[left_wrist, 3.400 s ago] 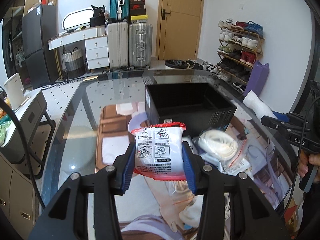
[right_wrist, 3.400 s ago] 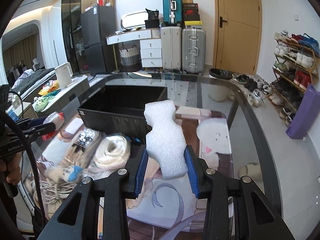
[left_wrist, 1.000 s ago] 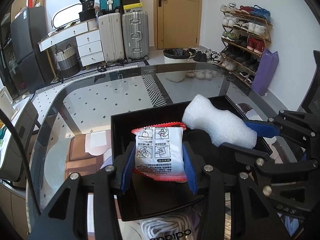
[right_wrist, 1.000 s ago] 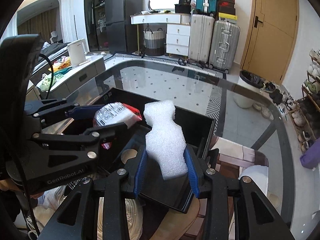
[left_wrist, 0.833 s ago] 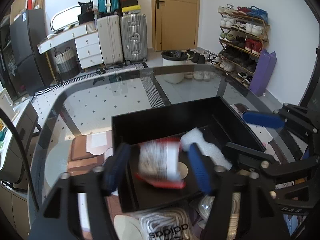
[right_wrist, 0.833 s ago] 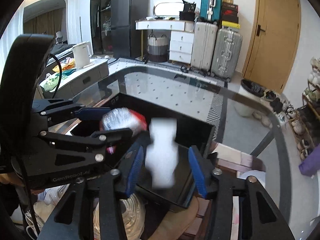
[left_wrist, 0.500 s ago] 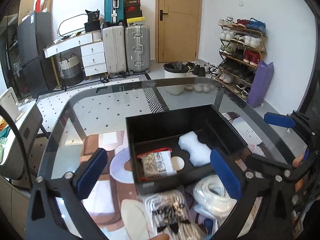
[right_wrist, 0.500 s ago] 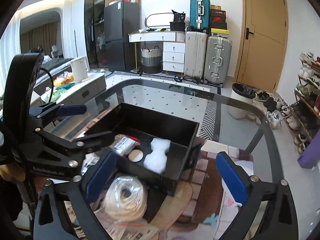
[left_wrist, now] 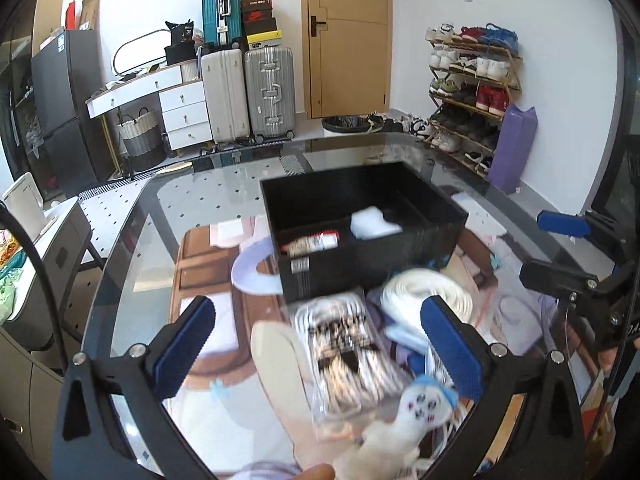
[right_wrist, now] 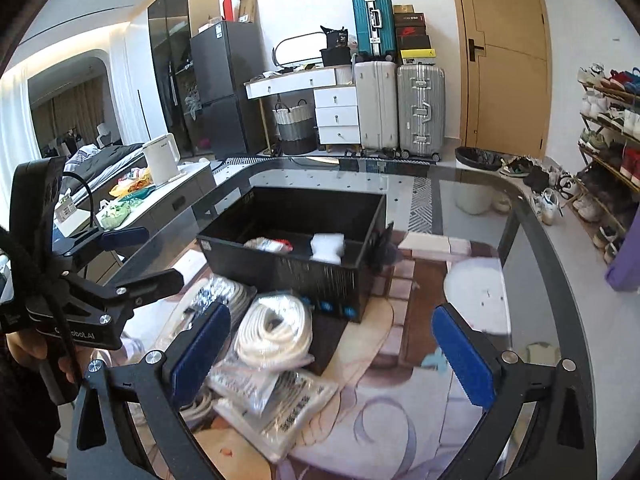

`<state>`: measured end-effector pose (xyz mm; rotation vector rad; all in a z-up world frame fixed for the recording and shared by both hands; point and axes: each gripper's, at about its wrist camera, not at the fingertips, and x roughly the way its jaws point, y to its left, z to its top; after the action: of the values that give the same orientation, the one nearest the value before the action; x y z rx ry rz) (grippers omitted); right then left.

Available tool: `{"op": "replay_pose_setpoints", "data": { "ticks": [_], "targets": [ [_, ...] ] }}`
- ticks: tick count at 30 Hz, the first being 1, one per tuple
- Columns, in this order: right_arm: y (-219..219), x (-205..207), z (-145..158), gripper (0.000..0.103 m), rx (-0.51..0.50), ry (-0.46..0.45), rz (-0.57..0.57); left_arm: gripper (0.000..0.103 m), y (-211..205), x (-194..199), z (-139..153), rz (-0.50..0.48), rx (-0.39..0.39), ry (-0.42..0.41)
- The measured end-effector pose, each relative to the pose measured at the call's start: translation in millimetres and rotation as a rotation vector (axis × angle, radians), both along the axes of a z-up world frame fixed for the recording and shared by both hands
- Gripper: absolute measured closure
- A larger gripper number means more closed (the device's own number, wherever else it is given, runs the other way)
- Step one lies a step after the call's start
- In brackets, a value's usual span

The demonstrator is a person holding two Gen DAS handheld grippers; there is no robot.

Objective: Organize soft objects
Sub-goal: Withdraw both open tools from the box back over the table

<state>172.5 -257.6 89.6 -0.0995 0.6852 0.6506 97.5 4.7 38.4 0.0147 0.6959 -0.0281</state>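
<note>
A black box [left_wrist: 420, 236] [right_wrist: 280, 276] stands on the glass table. Inside lie a red-and-white packet [left_wrist: 314, 243] [right_wrist: 268, 245] and a white foam piece [left_wrist: 372, 222] [right_wrist: 328, 246]. My left gripper [left_wrist: 316, 344] is open and empty, hanging above a bagged black-and-white item [left_wrist: 348, 344] and a small white plush [left_wrist: 416, 408] in front of the box. My right gripper [right_wrist: 332, 352] is open and empty, above a white rope coil [right_wrist: 276, 332] [left_wrist: 424, 292] and flat clear bags [right_wrist: 276, 400].
A printed mat [right_wrist: 400, 412] covers the table under the pile. The curved glass table edge [right_wrist: 560, 264] runs on the right. The left gripper's body [right_wrist: 80, 300] shows at the left of the right wrist view. Suitcases, drawers and a shoe rack stand beyond the table.
Both grippers opened over the box and dropped the packet and the foam piece into it. Both then drew back toward the pile in front of the box.
</note>
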Motion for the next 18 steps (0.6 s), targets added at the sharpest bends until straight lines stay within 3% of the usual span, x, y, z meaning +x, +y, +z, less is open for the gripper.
{"op": "replay_pose_setpoints", "data": {
  "ticks": [18],
  "targets": [
    [-5, -27, -18, 0.001, -0.030, 0.055, 0.002, 0.000, 9, -33, -19, -0.004, -0.045, 0.054]
  ]
}}
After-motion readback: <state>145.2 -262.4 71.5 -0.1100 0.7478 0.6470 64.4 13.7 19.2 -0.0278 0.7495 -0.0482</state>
